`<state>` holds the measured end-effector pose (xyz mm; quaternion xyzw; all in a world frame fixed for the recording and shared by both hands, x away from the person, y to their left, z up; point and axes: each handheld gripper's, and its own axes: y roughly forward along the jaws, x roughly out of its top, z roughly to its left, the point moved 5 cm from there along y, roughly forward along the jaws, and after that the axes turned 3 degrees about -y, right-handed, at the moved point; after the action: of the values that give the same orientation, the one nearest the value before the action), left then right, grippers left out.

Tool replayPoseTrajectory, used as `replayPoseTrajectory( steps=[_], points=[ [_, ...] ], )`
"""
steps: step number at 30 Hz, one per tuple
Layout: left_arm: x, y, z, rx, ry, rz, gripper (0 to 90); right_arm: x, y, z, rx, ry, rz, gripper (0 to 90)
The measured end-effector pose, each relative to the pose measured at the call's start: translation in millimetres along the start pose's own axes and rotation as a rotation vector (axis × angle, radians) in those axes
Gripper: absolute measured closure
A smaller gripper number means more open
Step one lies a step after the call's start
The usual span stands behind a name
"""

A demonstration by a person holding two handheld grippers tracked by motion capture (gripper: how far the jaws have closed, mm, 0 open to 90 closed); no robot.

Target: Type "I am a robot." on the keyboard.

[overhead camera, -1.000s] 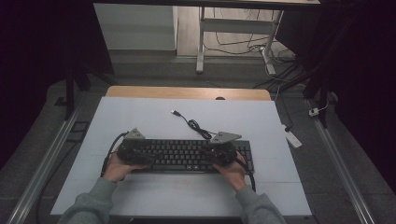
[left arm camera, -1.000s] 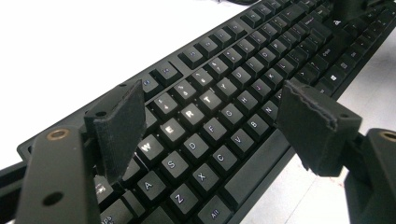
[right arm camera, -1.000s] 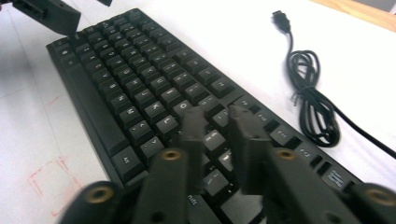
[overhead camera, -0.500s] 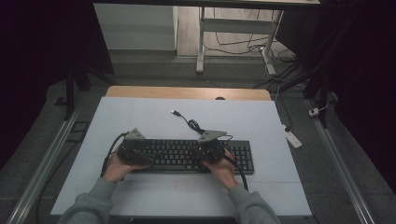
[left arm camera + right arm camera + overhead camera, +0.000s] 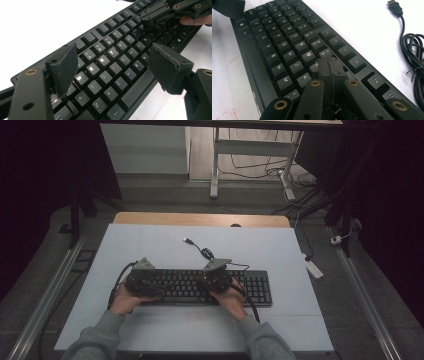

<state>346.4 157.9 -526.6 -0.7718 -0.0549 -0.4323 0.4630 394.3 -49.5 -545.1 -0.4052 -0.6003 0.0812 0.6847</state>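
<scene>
A black keyboard (image 5: 182, 285) with its cable lies across the white table top, near the person's side. My left gripper (image 5: 142, 282) is over the keyboard's left end. Its jaws stand open above the letter keys (image 5: 116, 66) with nothing between them, and the W, E, R and T keys glow. My right gripper (image 5: 216, 277) is over the keyboard's middle, shut (image 5: 330, 65) and empty. Its joined tips point down at the keys just right of U and K. In the left gripper view, the right gripper (image 5: 160, 15) rests low over the keyboard's (image 5: 100, 32) far keys.
The keyboard's black cable (image 5: 414, 55) lies coiled behind the keyboard (image 5: 284, 45) and ends in a loose USB plug (image 5: 394, 8). A wooden strip (image 5: 200, 219) borders the table's far edge. A white power strip (image 5: 312, 266) lies on the floor at the right.
My right gripper has moved left along the keyboard, from its right part to its middle. The left gripper has stayed where it was.
</scene>
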Motion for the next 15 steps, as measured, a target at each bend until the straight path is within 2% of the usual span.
replayPoseTrajectory(
  steps=[15],
  points=[
    [0.0,0.3,-0.8,0.000,0.003,0.001,24.3,-3.4,6.3,-1.2,-0.018,-0.002,0.029,89.5]
  ],
)
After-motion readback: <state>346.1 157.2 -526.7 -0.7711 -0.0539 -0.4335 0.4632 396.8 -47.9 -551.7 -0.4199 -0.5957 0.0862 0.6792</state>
